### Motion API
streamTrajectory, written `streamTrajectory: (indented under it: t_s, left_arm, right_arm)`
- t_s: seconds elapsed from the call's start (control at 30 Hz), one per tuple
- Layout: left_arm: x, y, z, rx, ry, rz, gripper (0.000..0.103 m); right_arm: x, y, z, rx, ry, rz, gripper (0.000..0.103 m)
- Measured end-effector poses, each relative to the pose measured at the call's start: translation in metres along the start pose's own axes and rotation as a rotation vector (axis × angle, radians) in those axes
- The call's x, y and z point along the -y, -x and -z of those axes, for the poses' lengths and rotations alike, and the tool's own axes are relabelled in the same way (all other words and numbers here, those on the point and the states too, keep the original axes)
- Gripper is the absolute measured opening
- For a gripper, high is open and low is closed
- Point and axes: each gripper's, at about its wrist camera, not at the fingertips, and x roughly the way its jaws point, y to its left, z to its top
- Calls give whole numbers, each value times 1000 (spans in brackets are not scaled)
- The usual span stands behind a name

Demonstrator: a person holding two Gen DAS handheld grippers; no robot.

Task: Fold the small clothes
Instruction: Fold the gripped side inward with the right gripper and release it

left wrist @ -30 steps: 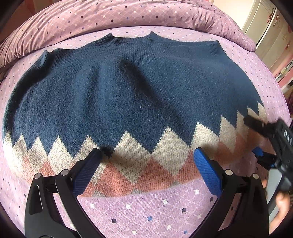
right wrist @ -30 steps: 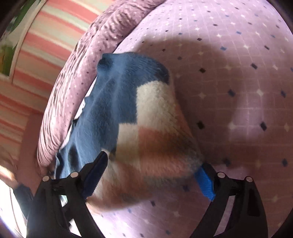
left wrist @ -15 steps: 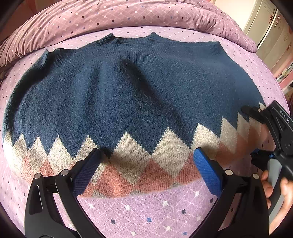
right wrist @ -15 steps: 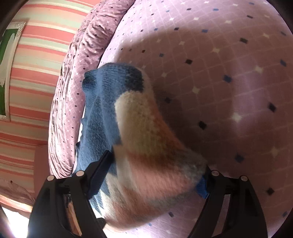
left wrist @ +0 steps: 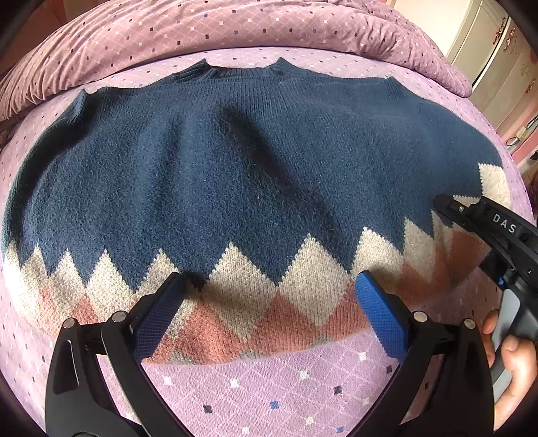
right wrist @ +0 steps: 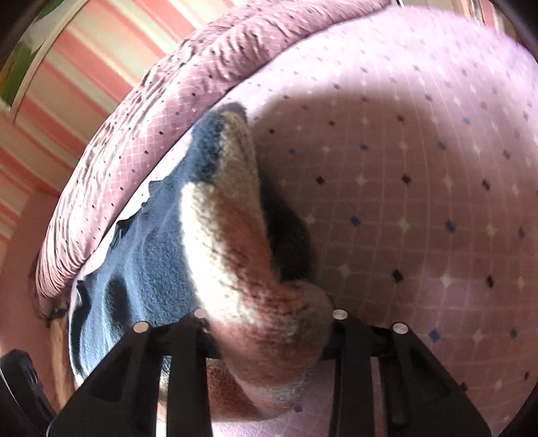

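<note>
Your sweater [left wrist: 242, 188] lies flat on the bed [left wrist: 269, 386], collar away from you and the zigzag hem toward you, with the bunched quilt [left wrist: 201, 30] just past the collar.

Your left tool [left wrist: 269, 302] hangs over the near hem with its fingers spread wide; the blue pads [left wrist: 380, 319] frame the cream and rust diamonds of the hem, but nothing sits between them and they grip no cloth. The hem's edge lies just ahead of the fingertips, with bare purple cover below.

Your right tool [right wrist: 269, 322] is at the sweater's right hem corner. In the left wrist view you see it at the right edge, its black body [left wrist: 487, 228] over the corner and your right hand [left wrist: 511, 356] on the handle. In its own view a thick fold of the hem fills the space between the fingers and rises off the bed, casting a dark shadow beneath. The pads are buried in knit, so it looks pinched on the sweater, though the blur makes this less than certain.
</note>
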Motion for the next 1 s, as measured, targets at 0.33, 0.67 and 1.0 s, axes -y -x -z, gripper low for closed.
streamTrajectory:
  t_s: [0.33, 0.67, 1.0]
  left_arm:
    - [-25, 24, 0, 26, -14, 13, 100]
    - [-103, 58, -2, 48, 15, -70, 100]
    - [-226, 110, 15, 107, 119, -173, 100]
  right_arm:
    - [-48, 27, 3, 105, 183, 136, 30]
    - [-158, 56, 32, 290, 492, 273, 29]
    - [-289, 43, 118, 287, 720, 136, 28]
